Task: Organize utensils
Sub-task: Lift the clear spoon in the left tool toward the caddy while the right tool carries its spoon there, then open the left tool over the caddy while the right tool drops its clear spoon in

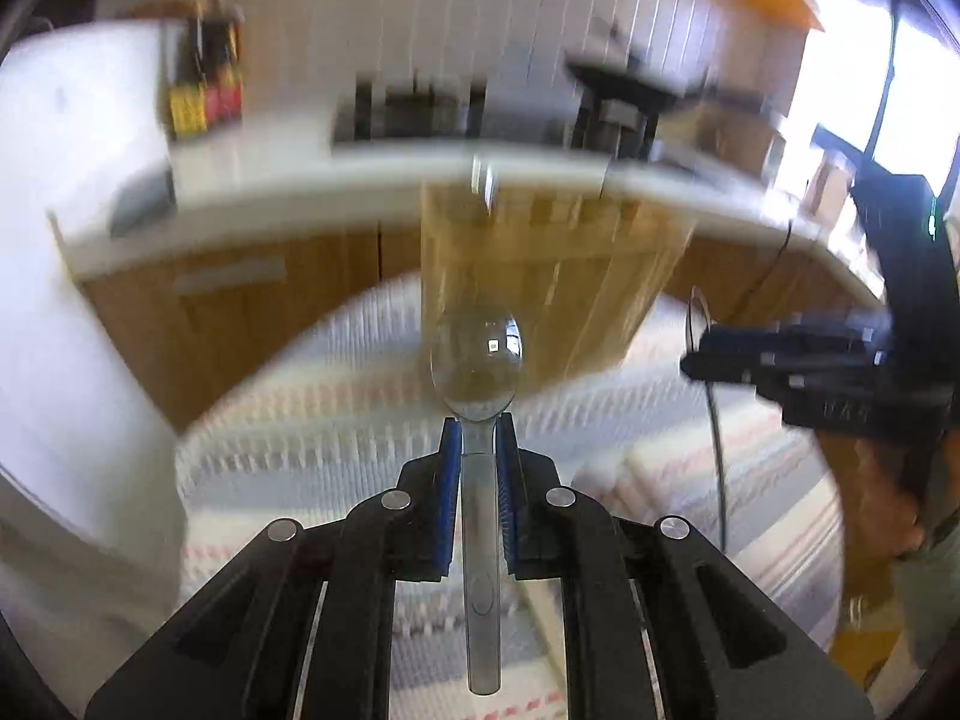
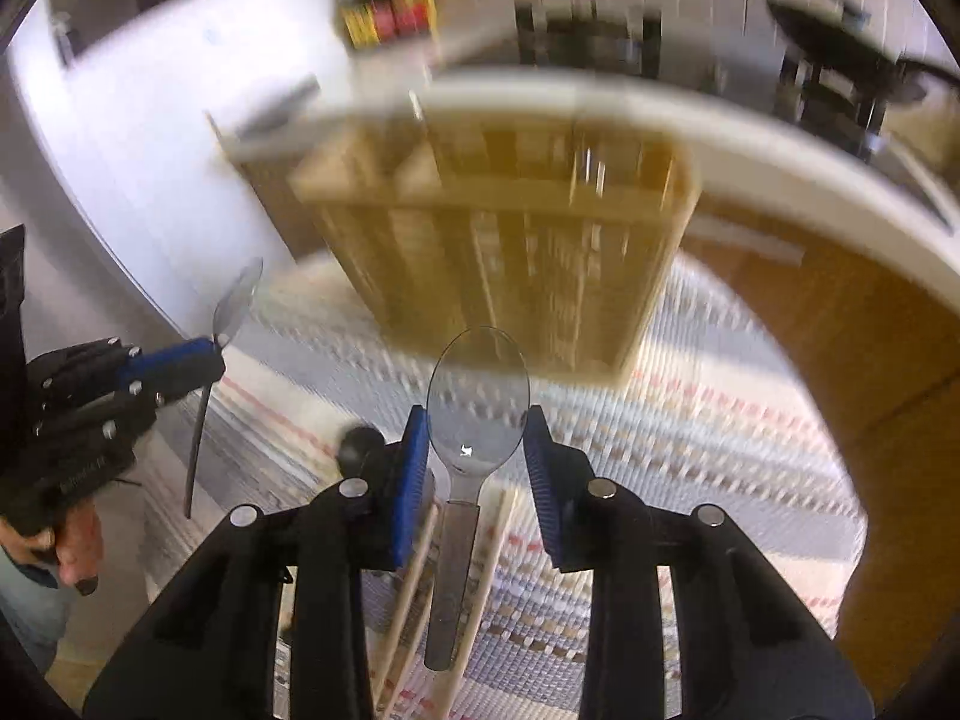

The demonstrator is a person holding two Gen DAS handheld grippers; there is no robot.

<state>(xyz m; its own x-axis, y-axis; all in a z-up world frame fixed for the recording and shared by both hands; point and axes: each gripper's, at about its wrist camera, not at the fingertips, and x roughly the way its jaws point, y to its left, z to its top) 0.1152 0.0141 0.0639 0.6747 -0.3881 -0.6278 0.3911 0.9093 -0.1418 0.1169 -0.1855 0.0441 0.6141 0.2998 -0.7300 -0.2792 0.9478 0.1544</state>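
My left gripper [image 1: 478, 420] is shut on a clear plastic spoon [image 1: 477, 360], bowl pointing forward toward a wooden utensil organizer [image 1: 540, 252] standing on the striped mat. In the right wrist view this gripper [image 2: 219, 354] sits at the left, holding its spoon [image 2: 234, 303] upright. My right gripper [image 2: 477, 426] has its blue pads spread wide with a second clear spoon [image 2: 477, 396] between them; the pads do not seem to press its bowl. The right gripper [image 1: 696, 360] also shows at the right of the left wrist view, with that spoon [image 1: 696, 318] edge-on. The organizer [image 2: 504, 228] lies just ahead.
A woven striped mat [image 2: 690, 468] covers the table. Several pale chopsticks [image 2: 414, 588] lie on it under the right gripper. A white counter [image 1: 300, 198] with wooden cabinets curves behind. A bottle rack [image 1: 201, 96] and black stand [image 1: 624, 108] sit on the counter. Everything is motion-blurred.
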